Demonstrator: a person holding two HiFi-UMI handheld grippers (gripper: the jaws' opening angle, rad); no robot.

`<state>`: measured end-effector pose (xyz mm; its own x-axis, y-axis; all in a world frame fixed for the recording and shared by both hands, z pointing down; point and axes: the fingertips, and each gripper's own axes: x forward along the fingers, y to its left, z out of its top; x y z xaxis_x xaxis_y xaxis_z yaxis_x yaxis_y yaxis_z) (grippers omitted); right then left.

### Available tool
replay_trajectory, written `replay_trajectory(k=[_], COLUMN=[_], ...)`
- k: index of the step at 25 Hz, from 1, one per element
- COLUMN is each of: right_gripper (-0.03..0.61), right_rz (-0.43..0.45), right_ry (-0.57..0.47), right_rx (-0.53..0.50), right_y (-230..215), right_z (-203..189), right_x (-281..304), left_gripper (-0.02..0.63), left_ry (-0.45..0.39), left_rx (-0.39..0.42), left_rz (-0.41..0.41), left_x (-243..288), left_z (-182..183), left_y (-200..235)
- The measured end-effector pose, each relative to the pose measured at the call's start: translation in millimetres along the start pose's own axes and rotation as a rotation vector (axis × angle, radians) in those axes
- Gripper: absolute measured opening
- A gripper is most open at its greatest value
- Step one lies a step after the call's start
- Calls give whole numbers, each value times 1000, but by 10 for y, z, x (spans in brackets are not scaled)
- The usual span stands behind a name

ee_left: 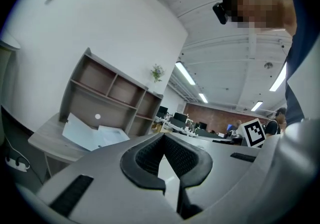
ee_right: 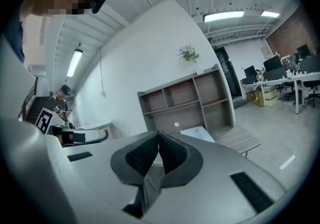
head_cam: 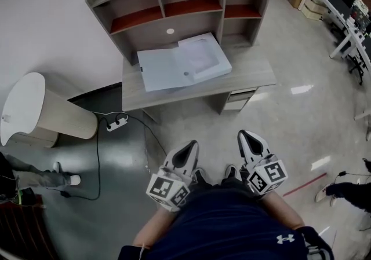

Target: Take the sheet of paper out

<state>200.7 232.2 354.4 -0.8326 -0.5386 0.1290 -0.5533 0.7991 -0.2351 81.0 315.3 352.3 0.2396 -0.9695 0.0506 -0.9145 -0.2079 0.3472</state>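
- The person stands well back from the desk, with both tools held close in front of the body and pointing roughly level towards it.
- The left gripper has its jaws closed, the ribbed pads meeting at the tips, and nothing is caught between them.
- The right gripper is the same: jaws pressed together at the tips, with nothing in their hold.
- The two grippers sit side by side, a little apart, and neither touches anything.
- An open white folder lies flat on the desk top, far ahead of both tools.
- The sheet of paper seems to lie in the right half of that folder, inside its raised rim; it is too small to make out more.
- A shelf unit with open compartments stands on the far side of the desk, just behind the folder.
- On the floor to the near left of the desk lies a power strip with a cable trailing from it.
- Further left stands a round white-topped stand.
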Motion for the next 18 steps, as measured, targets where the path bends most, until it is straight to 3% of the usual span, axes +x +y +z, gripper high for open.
replay_trajectory(k=[11,18], right_gripper=[14,14], right_rz=[-56,-73], right_ry=[2,-24], right_rx=[-43,-52], right_y=[195,-127], right_z=[29,112], right_x=[191,472], left_gripper=[14,15], left_ry=[-48,-72], left_rx=[20,98], left_rz=[42,169], left_x=[-253,-59], left_z=[278,486], left_y=[563,1039])
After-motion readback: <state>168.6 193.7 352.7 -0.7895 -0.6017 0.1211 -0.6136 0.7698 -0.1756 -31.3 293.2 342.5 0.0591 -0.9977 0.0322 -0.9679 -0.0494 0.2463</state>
